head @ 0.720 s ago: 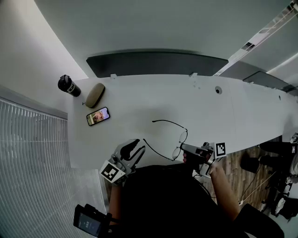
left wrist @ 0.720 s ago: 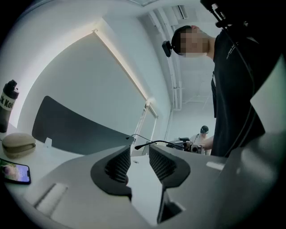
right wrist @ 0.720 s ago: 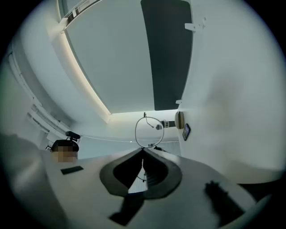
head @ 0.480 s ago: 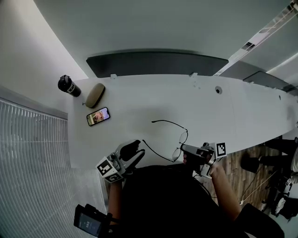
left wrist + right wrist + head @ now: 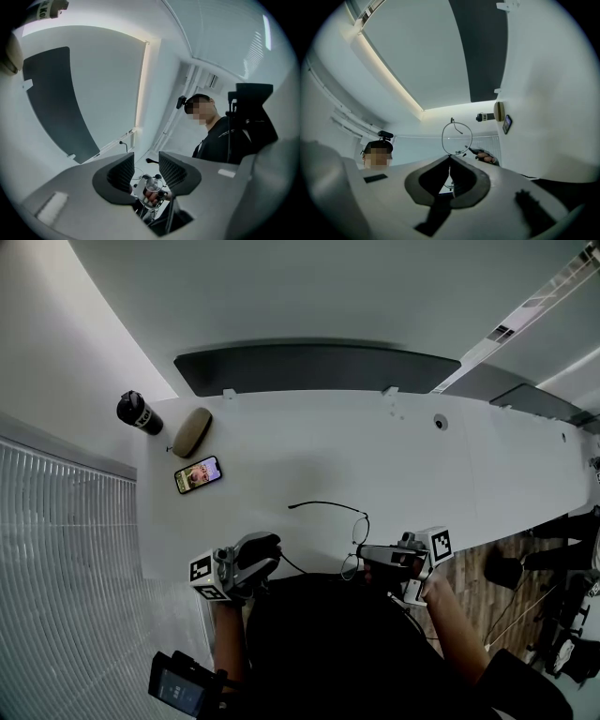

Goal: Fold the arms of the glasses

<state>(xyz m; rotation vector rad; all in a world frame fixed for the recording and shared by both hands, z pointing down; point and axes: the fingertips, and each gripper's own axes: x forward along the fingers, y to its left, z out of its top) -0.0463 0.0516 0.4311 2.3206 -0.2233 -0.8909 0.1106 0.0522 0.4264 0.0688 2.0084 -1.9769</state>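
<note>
The thin black wire glasses (image 5: pixel 362 524) hang just over the near edge of the white table (image 5: pixel 309 442), both arms still spread out to the left. My right gripper (image 5: pixel 361 552) is shut on the frame by one lens. In the right gripper view the round lens (image 5: pixel 457 137) stands just above the closed gripper (image 5: pixel 450 158). My left gripper (image 5: pixel 272 555) is open, left of the glasses and apart from them, close to the tip of the nearer arm. In the left gripper view the open gripper (image 5: pixel 146 169) frames the lenses (image 5: pixel 137 175) and the right gripper beyond, with nothing between its pads.
At the table's left end lie a phone (image 5: pixel 198 473), a tan oval case (image 5: pixel 190 430) and a black tumbler (image 5: pixel 138 412). A dark panel (image 5: pixel 314 367) runs along the far edge. The person's body (image 5: pixel 328 643) fills the near side.
The right gripper has drawn the glasses left and toward the person, so the arms now point further left. The left gripper has pulled back to the left and turned.
</note>
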